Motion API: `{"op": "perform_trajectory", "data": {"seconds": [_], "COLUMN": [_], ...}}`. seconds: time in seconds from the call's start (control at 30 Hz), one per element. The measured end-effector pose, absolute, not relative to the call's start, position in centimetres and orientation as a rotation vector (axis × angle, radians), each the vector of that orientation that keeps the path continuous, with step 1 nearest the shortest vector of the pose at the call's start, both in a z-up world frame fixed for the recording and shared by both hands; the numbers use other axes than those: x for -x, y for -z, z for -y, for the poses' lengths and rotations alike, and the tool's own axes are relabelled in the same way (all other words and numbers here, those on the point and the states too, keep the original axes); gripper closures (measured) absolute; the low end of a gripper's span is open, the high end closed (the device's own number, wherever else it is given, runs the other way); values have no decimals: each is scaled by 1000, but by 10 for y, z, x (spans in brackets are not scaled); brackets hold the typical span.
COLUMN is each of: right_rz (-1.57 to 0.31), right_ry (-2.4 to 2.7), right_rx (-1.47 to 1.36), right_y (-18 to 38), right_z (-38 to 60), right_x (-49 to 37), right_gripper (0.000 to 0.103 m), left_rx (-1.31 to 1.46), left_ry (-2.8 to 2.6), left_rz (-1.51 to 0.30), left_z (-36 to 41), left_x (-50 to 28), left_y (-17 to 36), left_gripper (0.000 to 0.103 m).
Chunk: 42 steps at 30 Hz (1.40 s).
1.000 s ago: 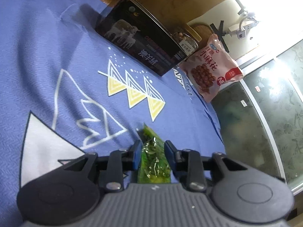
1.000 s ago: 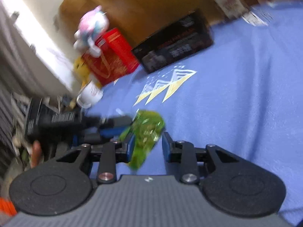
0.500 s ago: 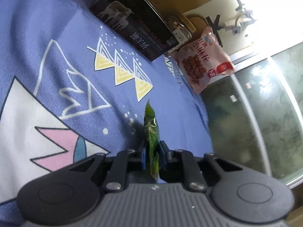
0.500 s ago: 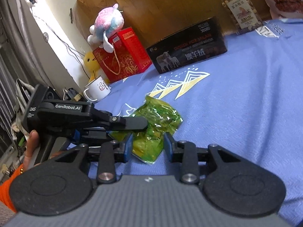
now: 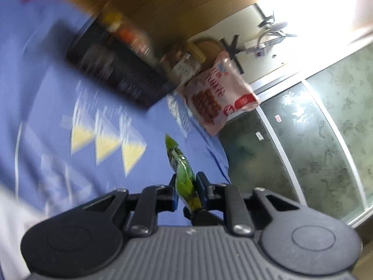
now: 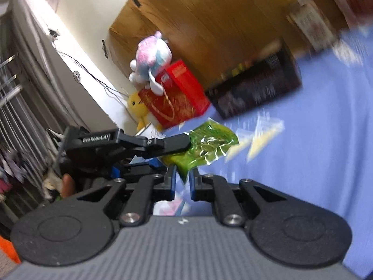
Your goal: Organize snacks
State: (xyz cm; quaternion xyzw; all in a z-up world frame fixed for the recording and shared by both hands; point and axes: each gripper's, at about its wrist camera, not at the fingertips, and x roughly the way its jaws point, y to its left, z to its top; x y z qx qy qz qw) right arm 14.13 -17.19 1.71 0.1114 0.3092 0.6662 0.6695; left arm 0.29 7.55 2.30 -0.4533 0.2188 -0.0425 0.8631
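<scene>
A green snack packet [image 5: 183, 172] stands on edge between the fingers of my left gripper [image 5: 186, 187], which is shut on it above the blue cloth. In the right wrist view the same green packet [image 6: 207, 143] is held up off the cloth by the left gripper [image 6: 177, 143] on its left side, and my right gripper [image 6: 181, 182] is shut on its lower corner. A black box [image 5: 116, 77] lies at the back, with a jar [image 5: 179, 65] and a pink snack bag [image 5: 219, 93] to its right.
The blue patterned cloth [image 6: 314, 151] covers the surface. A red gift box [image 6: 177, 98] with a plush toy [image 6: 149, 58] on top stands at the back left by a wooden board. A glass cabinet [image 5: 314, 140] is off the cloth's right edge.
Both grippers have lifted the green packet off the cloth and moved toward the back. My right gripper has closed onto the packet's lower corner. Both views are now motion-blurred.
</scene>
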Motion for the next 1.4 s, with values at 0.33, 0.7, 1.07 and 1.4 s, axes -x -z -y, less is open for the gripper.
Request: {"op": "perform_trajectory", "data": {"seconds": [0.33, 0.7, 1.07, 1.4], "right_rz": [-549, -607, -711, -649], "right_ry": [-1382, -1255, -1151, -1029], "right_rx": [-173, -234, -347, -245], "right_y": [-67, -24, -8, -12], "right_z": [54, 106, 169, 207], "right_x": [-236, -237, -178, -125], "right_gripper": [88, 70, 49, 4], "left_rx": [726, 570, 367, 316], "left_ry": [-85, -317, -458, -585], "left_rz": [-426, -429, -421, -509], "left_z": [-154, -144, -45, 16], "left_x": [-122, -104, -30, 2], "left_y": [-91, -77, -88, -82], "left_gripper": [59, 48, 17, 0]}}
